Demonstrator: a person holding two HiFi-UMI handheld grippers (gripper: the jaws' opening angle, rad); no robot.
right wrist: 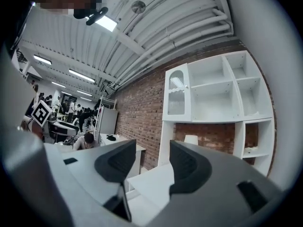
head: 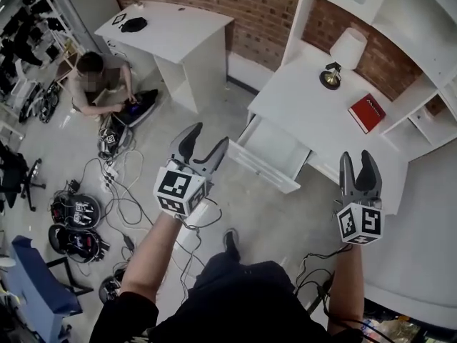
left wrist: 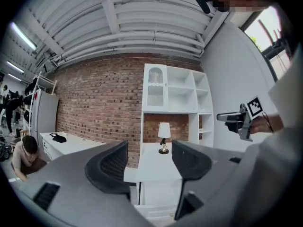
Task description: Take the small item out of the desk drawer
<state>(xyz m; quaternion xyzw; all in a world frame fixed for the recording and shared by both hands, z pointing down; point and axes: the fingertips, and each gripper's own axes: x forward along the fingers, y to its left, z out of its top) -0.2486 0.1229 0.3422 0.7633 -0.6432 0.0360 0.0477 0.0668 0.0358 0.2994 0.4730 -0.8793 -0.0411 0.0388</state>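
Note:
The white desk [head: 314, 113] stands ahead on the right, and its drawer [head: 270, 153] is pulled open toward me. The part of the drawer that shows looks bare; I see no small item in it. My left gripper [head: 207, 140] hovers open just left of the drawer front, nothing between its fingers. My right gripper [head: 356, 158] is open and empty too, held over the desk's near right edge. In the left gripper view the jaws [left wrist: 149, 161] frame the desk [left wrist: 158, 167]. The right gripper view's jaws [right wrist: 152, 165] stand apart over the desk top [right wrist: 150, 182].
A lamp [head: 345, 54] and a red book [head: 366, 113] sit on the desk under white shelves [head: 421, 20]. A second white desk [head: 171, 34] stands at the back left. A person [head: 100, 77] sits on the floor among cables and gear [head: 78, 216]. A blue chair [head: 36, 284] is nearby.

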